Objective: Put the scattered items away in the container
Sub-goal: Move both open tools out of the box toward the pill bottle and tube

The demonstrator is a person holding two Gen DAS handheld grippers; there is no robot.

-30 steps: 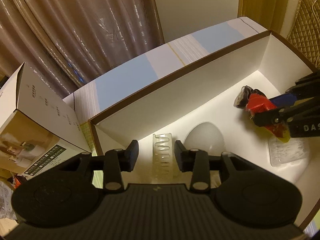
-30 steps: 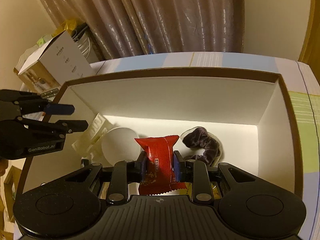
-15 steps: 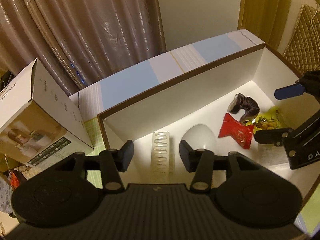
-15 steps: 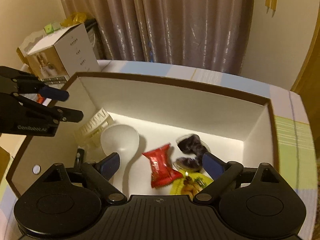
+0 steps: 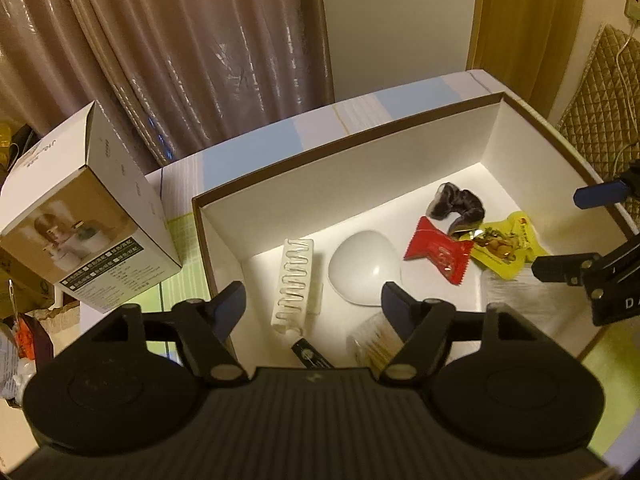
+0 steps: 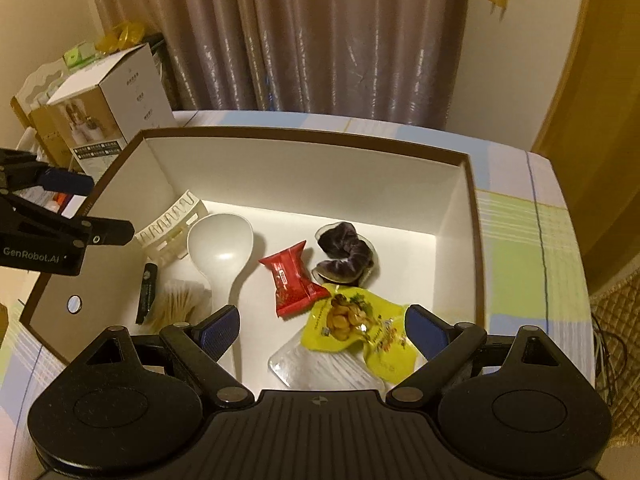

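Note:
A white box with a brown rim (image 5: pixel 344 140) (image 6: pixel 304 136) holds a white zigzag rack (image 5: pixel 294 284), a white spoon (image 6: pixel 220 244), a red candy packet (image 6: pixel 292 280) (image 5: pixel 436 250), a dark scrunchie (image 6: pixel 344 256), a yellow snack packet (image 6: pixel 352 320), a clear packet (image 6: pixel 320 372) and cotton swabs (image 6: pixel 180 304). My left gripper (image 5: pixel 314 310) hangs above the rack's near end. Its jaws are opening and touch nothing. My right gripper (image 6: pixel 322 324) stands wide open above the yellow packet, holding nothing.
A tall printed carton (image 5: pixel 88 216) stands just left of the box on the checked tablecloth (image 6: pixel 516 248). Curtains hang behind the table. A quilted cushion (image 5: pixel 600 120) sits off the right edge. A small black tube (image 6: pixel 148 284) lies by the swabs.
The right gripper let go of the red candy packet, which now lies in the box. Both grippers opened wider and drew up and back from the box.

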